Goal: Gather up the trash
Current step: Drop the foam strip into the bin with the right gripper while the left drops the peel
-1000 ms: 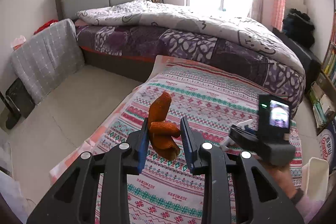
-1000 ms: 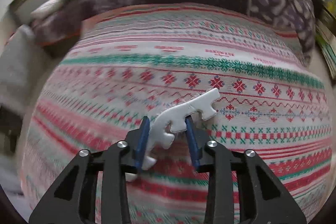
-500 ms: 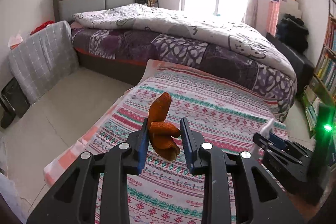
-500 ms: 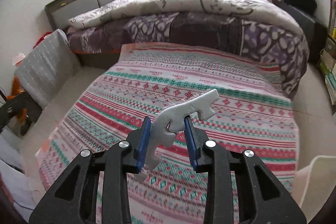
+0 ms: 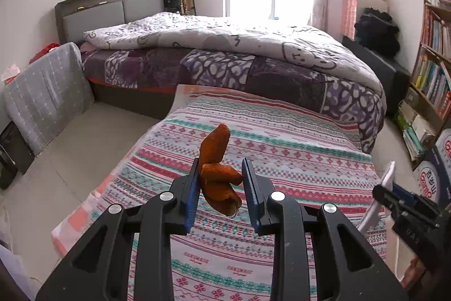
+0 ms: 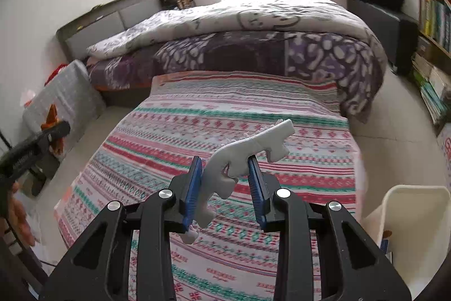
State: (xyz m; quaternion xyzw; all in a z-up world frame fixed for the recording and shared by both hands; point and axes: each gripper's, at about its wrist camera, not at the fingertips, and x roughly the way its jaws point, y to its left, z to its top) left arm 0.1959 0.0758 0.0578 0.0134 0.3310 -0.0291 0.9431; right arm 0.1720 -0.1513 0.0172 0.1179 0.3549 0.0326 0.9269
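Observation:
My left gripper (image 5: pixel 220 182) is shut on an orange peel (image 5: pixel 217 160) and holds it in the air above the striped cloth (image 5: pixel 282 148). My right gripper (image 6: pixel 225 177) is shut on a white jagged foam piece (image 6: pixel 248 148), also held above the cloth. The right gripper shows at the right edge of the left wrist view (image 5: pixel 394 199) with the foam piece (image 5: pixel 380 196). The left gripper with the peel (image 6: pixel 52 117) shows at the left edge of the right wrist view. A white bin (image 6: pixel 406 216) stands at the lower right of the right wrist view.
A bed (image 5: pixel 225 52) with a patterned duvet lies behind the striped cloth. A grey cushion (image 5: pixel 45 92) leans at the left wall. A bookshelf (image 5: pixel 431 75) and stacked books stand at the right. Bare floor (image 5: pixel 70 154) runs left of the cloth.
Both grippers have risen and drawn back from the cloth with their pieces held. The right gripper has moved to the right, and the white bin has come into its view.

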